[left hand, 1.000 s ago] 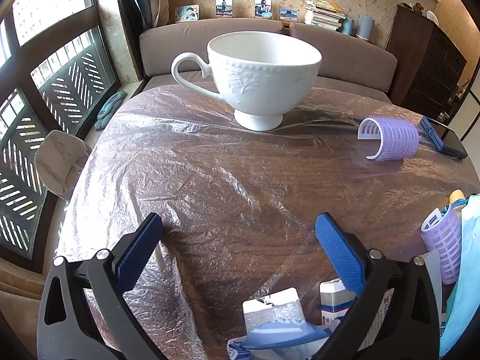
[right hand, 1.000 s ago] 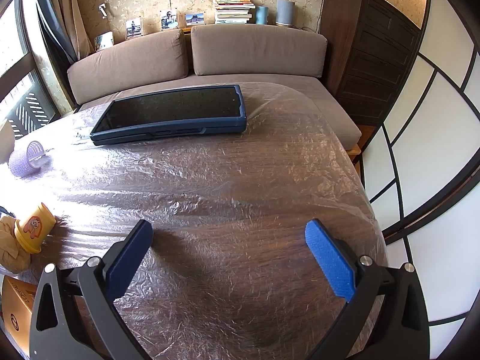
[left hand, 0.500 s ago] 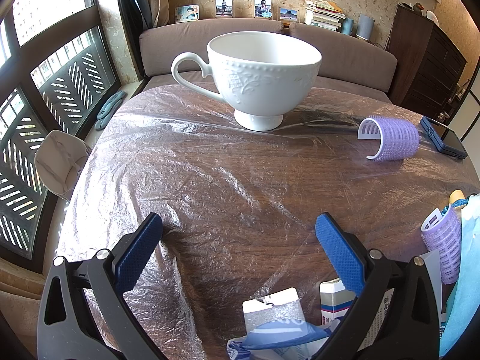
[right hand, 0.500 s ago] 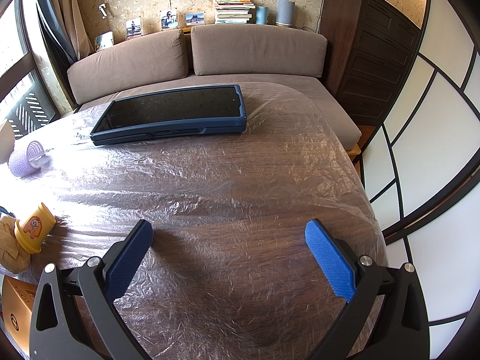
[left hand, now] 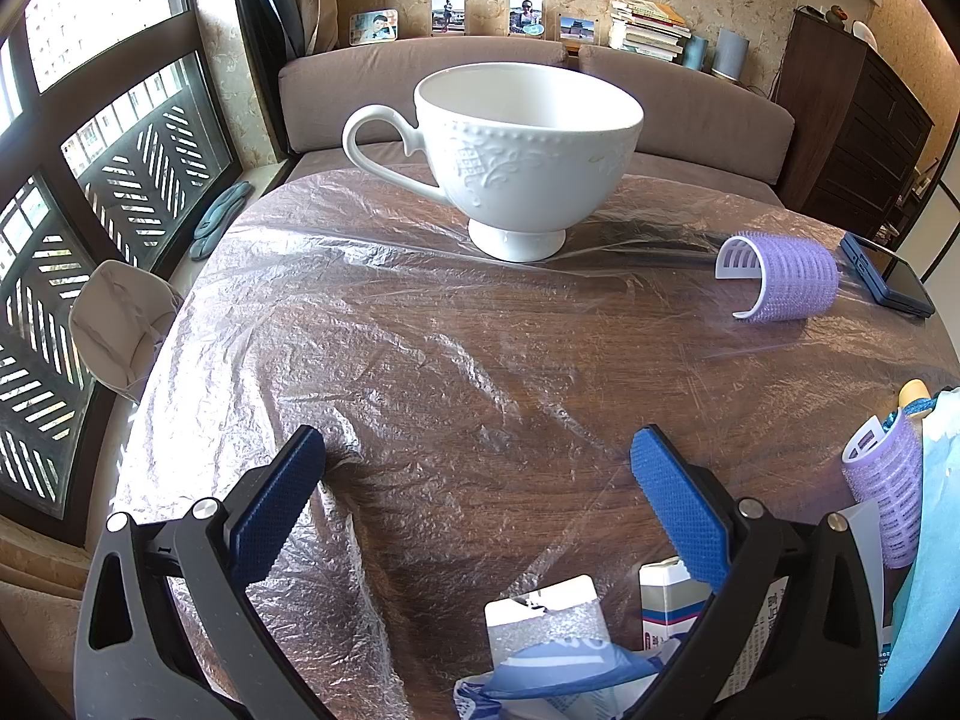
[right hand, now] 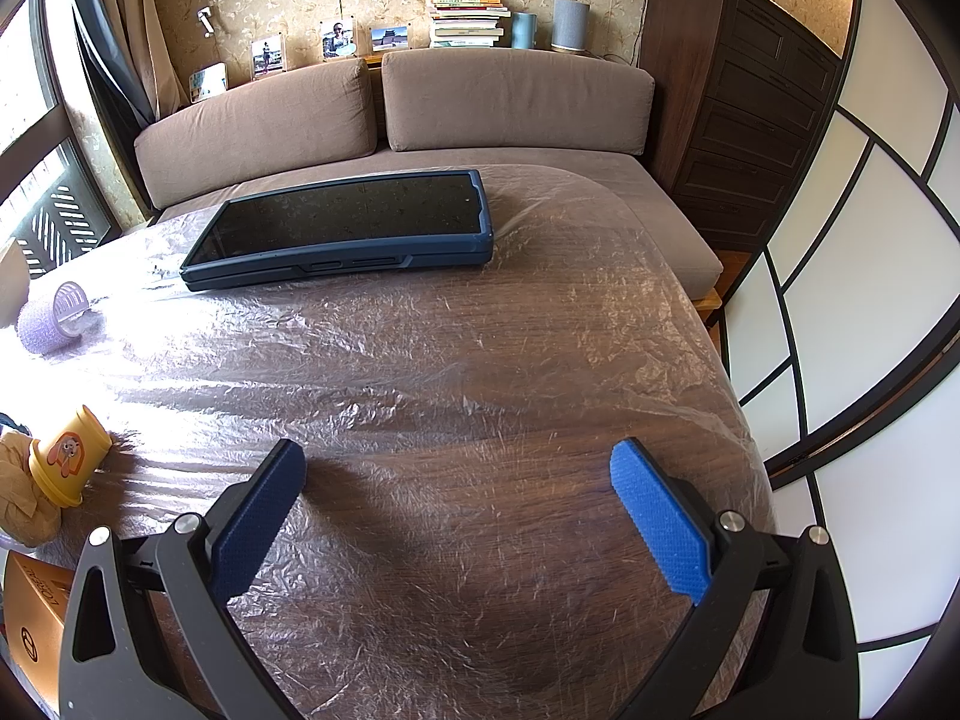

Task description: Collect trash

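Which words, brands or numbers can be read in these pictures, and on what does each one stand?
"L'OREAL": on the tan carton at the right view's lower left edge, partly cut off.
Small white box: print too small to read.
Printed leaflet: characters too blurred.
Book spines: unreadable.

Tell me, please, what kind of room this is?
Most likely a living room in a home. A brown sofa runs behind the plastic-covered wooden table, a ledge above it holds family photos and stacked books, and a dark wooden dresser stands in the corner.
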`<state>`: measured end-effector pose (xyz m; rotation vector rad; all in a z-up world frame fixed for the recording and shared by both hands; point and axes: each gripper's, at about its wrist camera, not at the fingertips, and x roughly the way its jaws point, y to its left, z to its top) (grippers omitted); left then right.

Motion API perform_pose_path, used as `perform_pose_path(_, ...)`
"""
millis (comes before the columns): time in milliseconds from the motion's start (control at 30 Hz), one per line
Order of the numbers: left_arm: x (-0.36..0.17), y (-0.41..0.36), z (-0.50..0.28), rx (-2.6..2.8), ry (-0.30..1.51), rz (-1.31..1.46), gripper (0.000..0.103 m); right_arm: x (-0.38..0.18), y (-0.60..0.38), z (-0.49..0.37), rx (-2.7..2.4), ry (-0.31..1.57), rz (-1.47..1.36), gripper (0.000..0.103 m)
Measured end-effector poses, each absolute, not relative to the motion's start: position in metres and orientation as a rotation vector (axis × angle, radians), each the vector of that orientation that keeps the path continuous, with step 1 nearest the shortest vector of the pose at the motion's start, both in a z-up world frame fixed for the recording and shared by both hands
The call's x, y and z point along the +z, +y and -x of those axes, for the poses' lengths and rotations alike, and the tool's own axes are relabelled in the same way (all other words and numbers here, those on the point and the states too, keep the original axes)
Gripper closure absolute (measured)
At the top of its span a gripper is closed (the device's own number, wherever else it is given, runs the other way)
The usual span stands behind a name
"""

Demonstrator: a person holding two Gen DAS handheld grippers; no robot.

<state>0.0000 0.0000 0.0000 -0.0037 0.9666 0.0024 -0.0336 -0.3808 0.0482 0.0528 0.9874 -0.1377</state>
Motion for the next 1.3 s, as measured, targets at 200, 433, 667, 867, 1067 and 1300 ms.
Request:
perform_pose_path(200,0.0000,0.0000,0.0001,0.002,0.966,0.004,0.001,0.0481,-0.3807,0.0336,-0.138,0.987,-0.053,0.004)
perform_pose_path(433,0.0000,0.0000,0.0000,0.002,0.967,0.004,0.001,0.0473,-0.3803,0.0336,-0.139,0.987,-0.053,0.004)
perform_pose_path(667,0.0000,0.0000,0.0000,0.002,0.967,0.004,0.001,0.0471,-0.3802,0.0336,-0.139,0.986,-0.053,0.004)
perform_pose_path(867,0.0000,0.0000,0.0000,0.002,0.967,0.004,0.001,0.0470,-0.3802,0.0335,-0.139,0.986,-0.053,0.004)
perform_pose_path(1067,0.0000,0.0000,0.0000,0.002,0.967,0.004,0.001,0.0470,-0.3801,0.0335,-0.139,0.986,-0.053,0.004)
perform_pose_path(1300,0.0000,0.0000,0.0011,-0.001,0.966,0.003,0.001,0.0446,-0.3789,0.0333,-0.140,0.986,-0.052,0.004)
